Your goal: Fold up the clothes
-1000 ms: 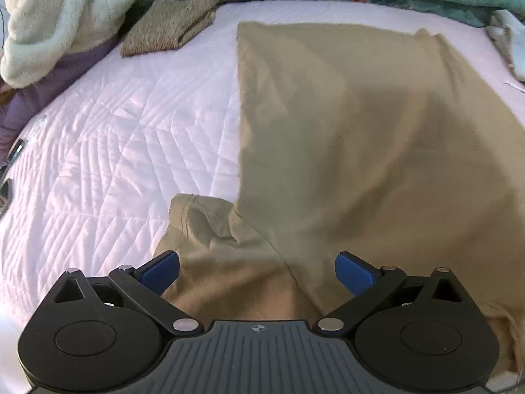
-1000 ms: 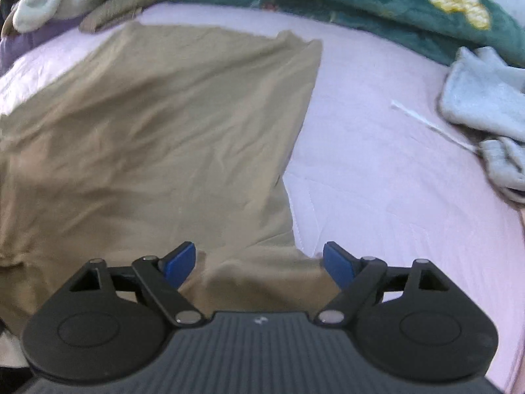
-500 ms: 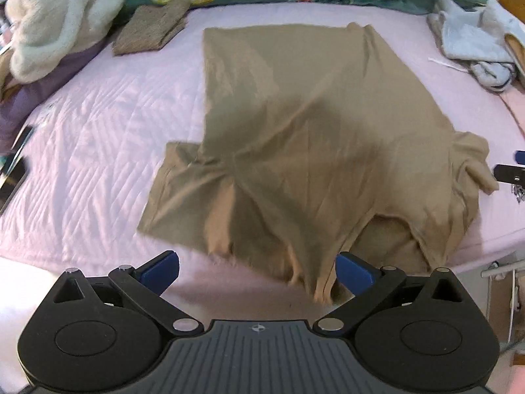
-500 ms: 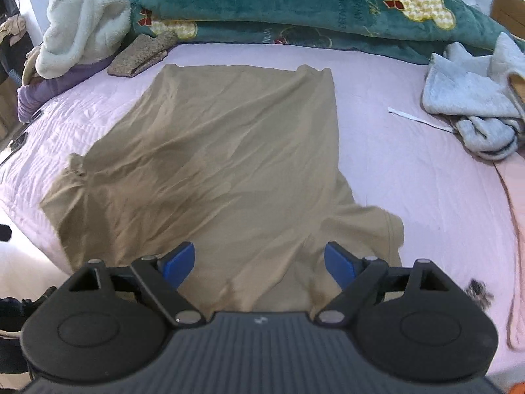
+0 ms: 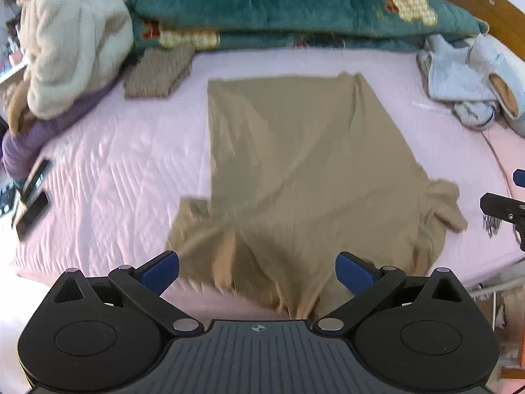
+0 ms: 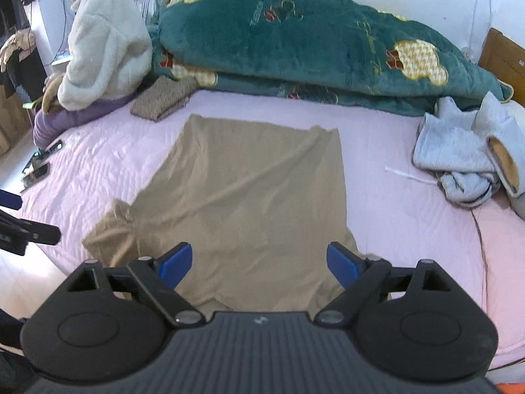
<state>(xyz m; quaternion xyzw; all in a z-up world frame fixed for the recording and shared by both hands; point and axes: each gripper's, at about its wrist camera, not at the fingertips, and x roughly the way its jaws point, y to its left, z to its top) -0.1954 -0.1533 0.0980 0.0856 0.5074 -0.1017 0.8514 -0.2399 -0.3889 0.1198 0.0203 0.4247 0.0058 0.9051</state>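
A tan T-shirt (image 5: 295,164) lies spread flat on the pink bed, hem at the far end, with both short sleeves and the collar end rumpled at the near edge. It also fills the middle of the right wrist view as the same tan T-shirt (image 6: 256,180). My left gripper (image 5: 257,271) hovers well above the near end, open, with nothing between its blue pads. My right gripper (image 6: 260,261) also hangs above the near end, jaws wide and still opening, holding nothing. Each gripper's tip shows at the edge of the other's view.
A person in a white fleece jacket (image 6: 105,49) sits at the far left corner. A green blanket (image 6: 311,42) is piled along the back. Grey clothes (image 6: 459,151) lie at the right, a brown knit piece (image 6: 162,98) at the back left, a phone (image 5: 32,197) at the left edge.
Both grippers have risen and drawn back from the shirt. The views have widened from close cloth to the whole shirt and bed. Neither gripper holds anything throughout.
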